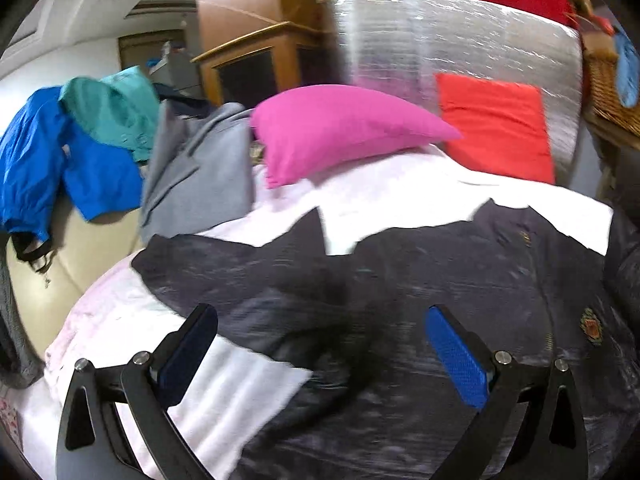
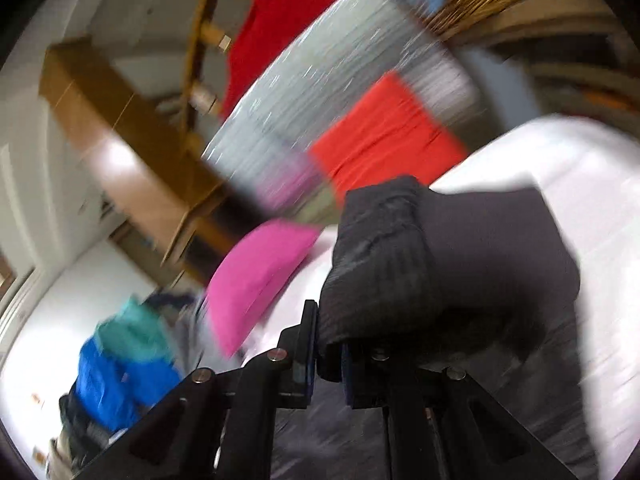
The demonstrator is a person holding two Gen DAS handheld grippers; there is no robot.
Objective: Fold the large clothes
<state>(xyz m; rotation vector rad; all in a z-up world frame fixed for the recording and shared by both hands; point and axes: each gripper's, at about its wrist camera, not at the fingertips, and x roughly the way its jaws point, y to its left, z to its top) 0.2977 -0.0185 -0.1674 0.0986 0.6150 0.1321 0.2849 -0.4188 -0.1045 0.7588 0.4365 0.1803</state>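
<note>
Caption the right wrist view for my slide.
Right tongs clamped on a bunched fold of the dark navy jacket, above the white bed sheet, pink pillow behind.

White-sheeted bed (image 1: 400, 208) — dark jacket (image 1: 420, 280), pink pillow (image 1: 340, 128), red pillow (image 1: 496, 124)

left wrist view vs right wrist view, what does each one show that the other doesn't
Only the left wrist view shows the left hand-held gripper, open above the dark navy jacket, the jacket's embroidered chest badge and a grey garment. Only the right wrist view shows the right hand-held gripper shut on a bunched fold of that jacket. Both show the pink pillow, the red-orange cushion, the silver foil-covered board, the blue and teal clothes and the white bed sheet.
</note>
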